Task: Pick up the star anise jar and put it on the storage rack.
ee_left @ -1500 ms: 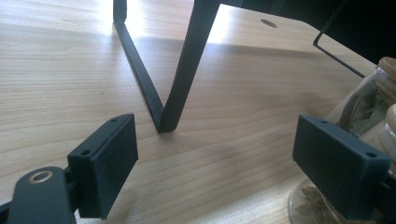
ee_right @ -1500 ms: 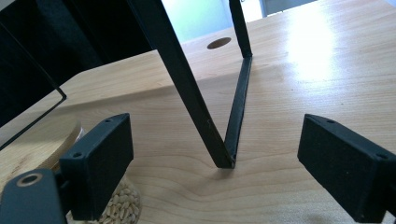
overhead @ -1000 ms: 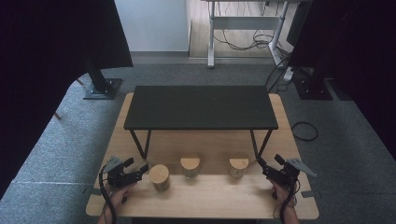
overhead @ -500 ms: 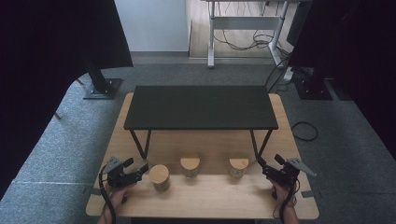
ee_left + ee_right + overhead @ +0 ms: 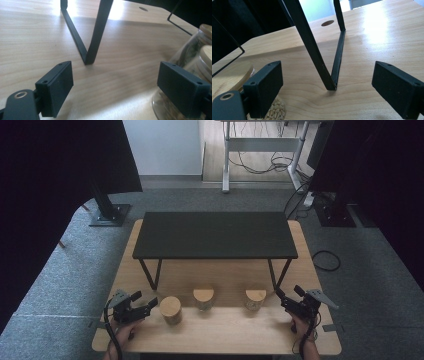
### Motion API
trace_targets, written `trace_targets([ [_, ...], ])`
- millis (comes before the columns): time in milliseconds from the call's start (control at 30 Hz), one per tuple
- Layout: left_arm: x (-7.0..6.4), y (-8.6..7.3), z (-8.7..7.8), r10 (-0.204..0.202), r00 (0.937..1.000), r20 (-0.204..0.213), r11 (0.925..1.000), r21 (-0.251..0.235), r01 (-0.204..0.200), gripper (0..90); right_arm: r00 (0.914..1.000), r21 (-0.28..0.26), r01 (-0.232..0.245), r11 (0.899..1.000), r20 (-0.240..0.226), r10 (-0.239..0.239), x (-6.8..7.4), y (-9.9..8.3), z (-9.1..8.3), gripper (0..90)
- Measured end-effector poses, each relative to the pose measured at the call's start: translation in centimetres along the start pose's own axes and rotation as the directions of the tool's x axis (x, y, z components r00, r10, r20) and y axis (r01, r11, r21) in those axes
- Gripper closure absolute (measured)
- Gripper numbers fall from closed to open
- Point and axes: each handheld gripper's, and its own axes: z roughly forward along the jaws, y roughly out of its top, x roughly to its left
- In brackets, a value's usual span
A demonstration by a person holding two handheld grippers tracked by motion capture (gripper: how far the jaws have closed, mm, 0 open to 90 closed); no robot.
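Both sets of jaws stand wide apart, nothing between them. Left gripper (image 5: pixel 115 92) in its own view: jaws at lower left and lower right of frame, bare wood between; right-hand jaw sits just in front of a glass jar (image 5: pixel 192 62) at the right edge, contact unclear. A second wooden-lidded jar shows behind it. V-shaped black leg (image 5: pixel 92 32) of the shelf meets the tabletop (image 5: pixel 32 40) centre frame, ahead of the jaws.

Right gripper (image 5: pixel 327 87) in its own view: jaws equally wide, empty. Another V-shaped leg (image 5: pixel 332 72) touches down between and beyond them. Jar with pale seeds (image 5: pixel 275 108) and a wooden lid at lower left, partly behind the left-hand jaw.

High view: left gripper (image 5: pixel 148 306) lower left of frame, held low over the tabletop by a hand (image 5: pixel 121 331) coming in from the bottom edge, pointing right toward the nearest jar (image 5: pixel 170 309), just beside it. Right gripper (image 5: pixel 281 297) lower right, held by the other hand (image 5: pixel 303 327), pointing up-left toward the shelf leg. Three wooden-lidded jars in a row across the lower centre: left one, middle jar (image 5: pixel 203 298), right jar (image 5: pixel 255 299). Black low shelf (image 5: pixel 215 234) stands on the light wood tabletop (image 5: pixel 235 332), centre frame. Grey carpet (image 5: pixel 65 275) around, black curtains (image 5: pixel 55 165) upper left and right, desk frame with cables (image 5: pixel 260 150) at top.
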Motion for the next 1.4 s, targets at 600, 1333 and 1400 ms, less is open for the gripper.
trace_targets([
  [600,-0.3,-0.7,-3.1,0.084,0.9871,0.136,0.9961,0.015,-0.087,11.5,0.9998,-0.003,-0.006,1.0,0.017,0.006,0.0,0.0,0.0,9.4],
  [1333,-3.5,-1.8,-2.5,0.199,0.9683,0.151,0.9714,0.101,-0.215,7.8,0.9994,-0.006,-0.009,1.0,0.032,0.009,0.1,0.0,-0.1,9.6],
  [1400,-3.7,-1.8,-2.3,0.195,0.9686,0.155,0.9719,0.103,-0.212,7.6,0.9994,-0.007,-0.01,1.0,0.035,0.01,0.1,0.0,-0.1,9.7],
])
